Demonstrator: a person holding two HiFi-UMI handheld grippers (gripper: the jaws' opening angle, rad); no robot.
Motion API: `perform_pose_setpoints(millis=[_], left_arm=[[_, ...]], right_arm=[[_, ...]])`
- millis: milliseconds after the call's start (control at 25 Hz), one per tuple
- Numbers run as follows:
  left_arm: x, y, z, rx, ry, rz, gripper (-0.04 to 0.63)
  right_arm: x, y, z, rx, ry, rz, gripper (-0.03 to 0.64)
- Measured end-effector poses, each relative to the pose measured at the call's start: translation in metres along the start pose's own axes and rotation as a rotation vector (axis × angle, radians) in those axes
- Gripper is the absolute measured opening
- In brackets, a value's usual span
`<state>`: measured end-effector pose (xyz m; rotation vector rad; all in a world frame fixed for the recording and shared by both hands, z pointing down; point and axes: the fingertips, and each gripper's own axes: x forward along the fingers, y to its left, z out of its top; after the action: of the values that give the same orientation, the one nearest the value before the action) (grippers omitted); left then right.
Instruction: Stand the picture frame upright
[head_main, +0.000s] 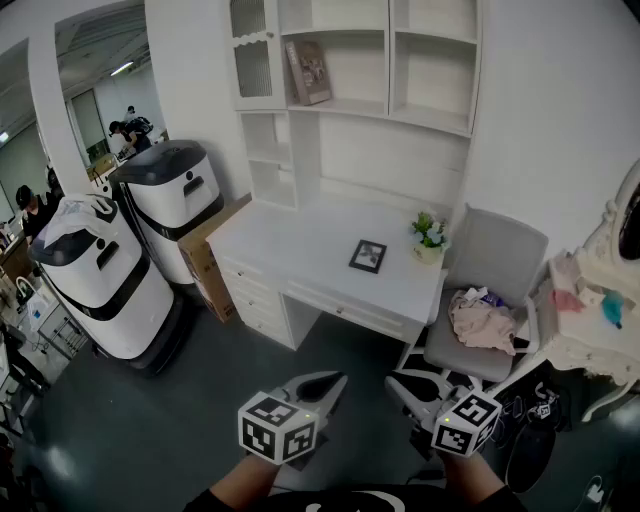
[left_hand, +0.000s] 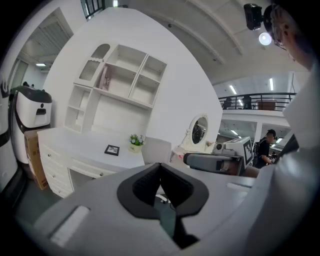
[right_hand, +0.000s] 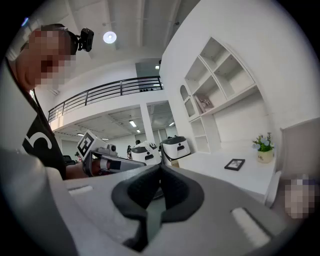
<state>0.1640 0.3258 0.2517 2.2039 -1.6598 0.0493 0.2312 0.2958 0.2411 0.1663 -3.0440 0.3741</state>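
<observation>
Both your left tongs (head_main: 333, 380) and right tongs (head_main: 396, 383) are closed and empty, held level because the picture frame (head_main: 368, 256) lies flat on the worktop (head_main: 290, 240) beside the plant (head_main: 430, 236), probably beyond reach.

The head view looks from high behind both grippers, forward and steeply down: the left gripper (head_main: 335, 381) and right gripper (head_main: 396, 383) sit at its bottom edge, with the desk (head_main: 300, 235) well ahead of them. The left gripper view sits close behind its own jaws and faces along them, desk ahead to their left, right gripper just to their right. The right gripper view mirrors this: left gripper on its jaws' left, desk to their right. All three share the desk, the picture frame (head_main: 368, 256) and the shelf unit (head_main: 360, 150) beyond the grippers
</observation>
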Motion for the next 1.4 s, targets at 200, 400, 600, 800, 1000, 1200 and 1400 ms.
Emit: perform_pose_setpoints(millis=[200, 400, 600, 800, 1000, 1200, 1400], left_arm=[[-0.022, 0.016, 0.006, 0.006, -0.022, -0.001, 0.009], [-0.038, 0.034, 0.005, -0.015, -0.045, -0.005, 0.009], [-0.031, 0.056, 0.008, -0.019, -0.032, -0.015, 0.009], [-0.009, 0.080, 0.009, -0.025, -0.009, -0.026, 0.009], [0.030, 0.128, 0.012, -0.043, 0.024, -0.004, 0.009], [0.090, 0.194, 0.020, -0.084, 0.094, 0.020, 0.009], [0.172, 0.255, 0.025, -0.111, 0.183, -0.003, 0.009]], right_arm=[[0.020, 0.018, 0.001, -0.024, -0.003, 0.006, 0.002], [0.035, 0.024, -0.006, -0.005, 0.005, -0.011, 0.002], [0.051, 0.011, -0.005, 0.011, 0.016, -0.022, 0.003], [0.076, -0.018, -0.008, 0.026, 0.034, -0.017, 0.002], [0.119, -0.067, -0.010, 0.050, 0.052, 0.001, 0.003], [0.171, -0.139, -0.018, 0.114, 0.082, 0.014, 0.002], [0.210, -0.224, -0.029, 0.174, 0.126, -0.029, 0.002]])
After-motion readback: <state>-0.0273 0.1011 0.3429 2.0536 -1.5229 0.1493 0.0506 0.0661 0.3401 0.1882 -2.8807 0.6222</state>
